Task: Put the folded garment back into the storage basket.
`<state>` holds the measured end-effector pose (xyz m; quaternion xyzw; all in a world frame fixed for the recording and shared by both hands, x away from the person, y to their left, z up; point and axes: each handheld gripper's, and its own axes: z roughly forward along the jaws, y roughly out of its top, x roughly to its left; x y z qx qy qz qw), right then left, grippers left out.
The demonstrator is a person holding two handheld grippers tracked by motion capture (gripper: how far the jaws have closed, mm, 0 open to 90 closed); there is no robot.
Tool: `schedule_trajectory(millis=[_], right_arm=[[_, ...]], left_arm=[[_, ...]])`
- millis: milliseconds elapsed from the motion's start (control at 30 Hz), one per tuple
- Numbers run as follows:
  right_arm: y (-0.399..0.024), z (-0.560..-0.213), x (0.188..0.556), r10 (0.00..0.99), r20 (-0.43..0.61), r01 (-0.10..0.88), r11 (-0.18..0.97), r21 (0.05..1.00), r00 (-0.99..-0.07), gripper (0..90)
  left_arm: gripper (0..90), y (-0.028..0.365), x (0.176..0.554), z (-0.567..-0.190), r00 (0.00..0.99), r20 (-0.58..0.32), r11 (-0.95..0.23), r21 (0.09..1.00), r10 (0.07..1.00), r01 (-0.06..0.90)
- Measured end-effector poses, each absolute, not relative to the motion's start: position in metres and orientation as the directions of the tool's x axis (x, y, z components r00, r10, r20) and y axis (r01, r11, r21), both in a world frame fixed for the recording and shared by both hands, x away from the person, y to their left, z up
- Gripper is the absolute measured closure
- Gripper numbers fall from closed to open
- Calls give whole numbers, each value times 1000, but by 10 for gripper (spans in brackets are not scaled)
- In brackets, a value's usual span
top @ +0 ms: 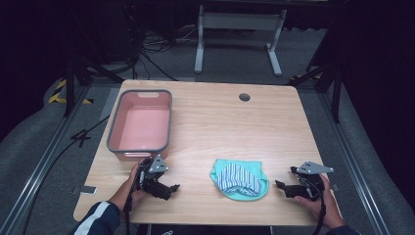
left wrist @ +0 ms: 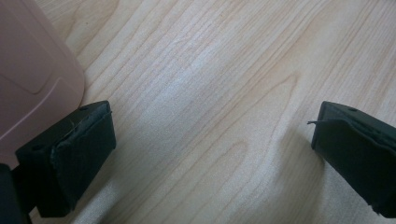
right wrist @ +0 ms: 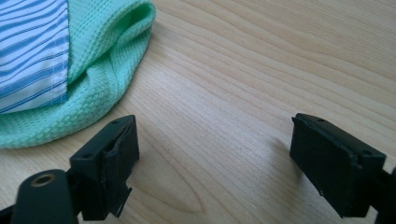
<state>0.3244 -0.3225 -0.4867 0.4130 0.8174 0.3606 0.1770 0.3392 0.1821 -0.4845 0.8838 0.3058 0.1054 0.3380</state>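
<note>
I see a pale wooden table [top: 215,117] with wavy grain and rounded corners. Near its front edge lies a small heap of cloth: a mint-green waffle-weave towel [top: 234,194], soft and bunched into a rounded shape, with a smooth blue-and-white striped cloth [top: 238,177] folded on top of it. At the left side of the table stands a pink plastic tub [top: 140,125], rectangular with rounded corners, a grey rim and handle slots at both ends.

My left gripper [top: 169,188] rests low over the wood just in front of the tub, to the left of the heap and apart from it. Its padded black jaws stand wide apart with bare table between them, gripping nothing.

My right gripper [top: 283,186] sits near the right of the heap, pointing toward it. Its jaws are also spread wide and hold nothing; the left jaw is close to the towel's edge but not touching.
</note>
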Motion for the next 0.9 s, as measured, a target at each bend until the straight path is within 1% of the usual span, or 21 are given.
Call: schedule_trajectory(millis=[167, 233, 567, 633, 767, 800, 867, 900], right_arm=[[-323, -487, 325, 801, 8, 546, 401, 736, -599, 159], [-323, -487, 325, 801, 8, 546, 401, 736, -599, 159], [-323, -487, 324, 802, 9, 547, 399, 736, -597, 159], [-323, -487, 324, 802, 9, 547, 399, 736, -597, 158], [-322, -487, 324, 809, 10, 553, 393, 735, -587, 156], [-322, -487, 324, 809, 10, 553, 393, 735, -587, 156], [-321, -485, 324, 814, 9, 563, 394, 727, -581, 165], [-320, -485, 324, 811, 5, 562, 400, 724, -584, 178]], left_arm=[[1, 182, 339, -485, 791, -21, -582, 665, 612, 469], [1, 183, 339, -484, 789, -8, -587, 663, 615, 464], [5, 184, 337, -484, 791, -13, -587, 663, 612, 465], [7, 183, 338, -482, 800, -17, -602, 649, 600, 465], [62, 181, 338, -481, 804, -15, -609, 645, 594, 462], [62, 180, 337, -479, 812, -16, -614, 645, 584, 455], [185, 175, 335, -476, 825, -7, -629, 643, 565, 436], [167, 174, 335, -475, 829, -5, -634, 641, 560, 432]])
